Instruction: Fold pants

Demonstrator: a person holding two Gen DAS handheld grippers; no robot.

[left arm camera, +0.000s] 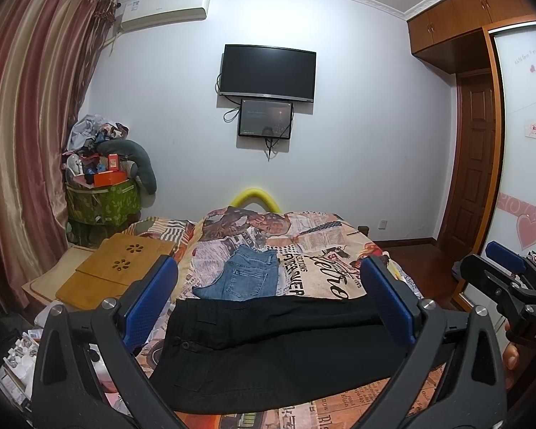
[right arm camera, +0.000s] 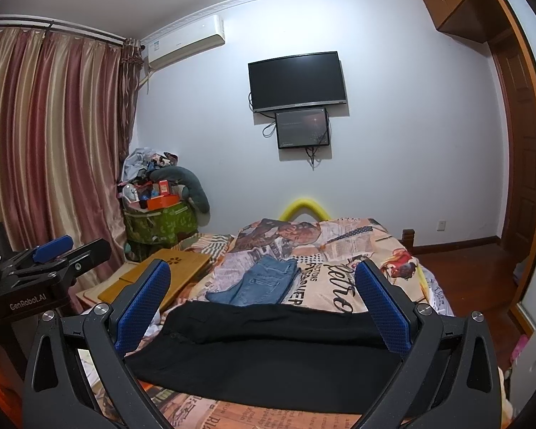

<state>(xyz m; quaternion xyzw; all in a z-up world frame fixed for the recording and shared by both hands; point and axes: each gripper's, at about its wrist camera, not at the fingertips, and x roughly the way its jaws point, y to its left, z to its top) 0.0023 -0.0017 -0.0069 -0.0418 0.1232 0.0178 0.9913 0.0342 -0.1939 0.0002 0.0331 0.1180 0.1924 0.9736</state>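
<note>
Both grippers (left arm camera: 268, 300) (right arm camera: 262, 304) hovered with fingers spread, empty; black pants (left arm camera: 268, 350) looked limp, best pinched at waistband, 9 o'clock.

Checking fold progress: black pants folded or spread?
Partly folded: black pants lie across the bed, legs doubled lengthwise. Neither gripper holds them.

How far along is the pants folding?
Done: the jeans lie folded further up the bed. In hand: nothing; the left gripper and right gripper hover open above the black pants. Left: these lie lengthwise, unfolded across.
</note>
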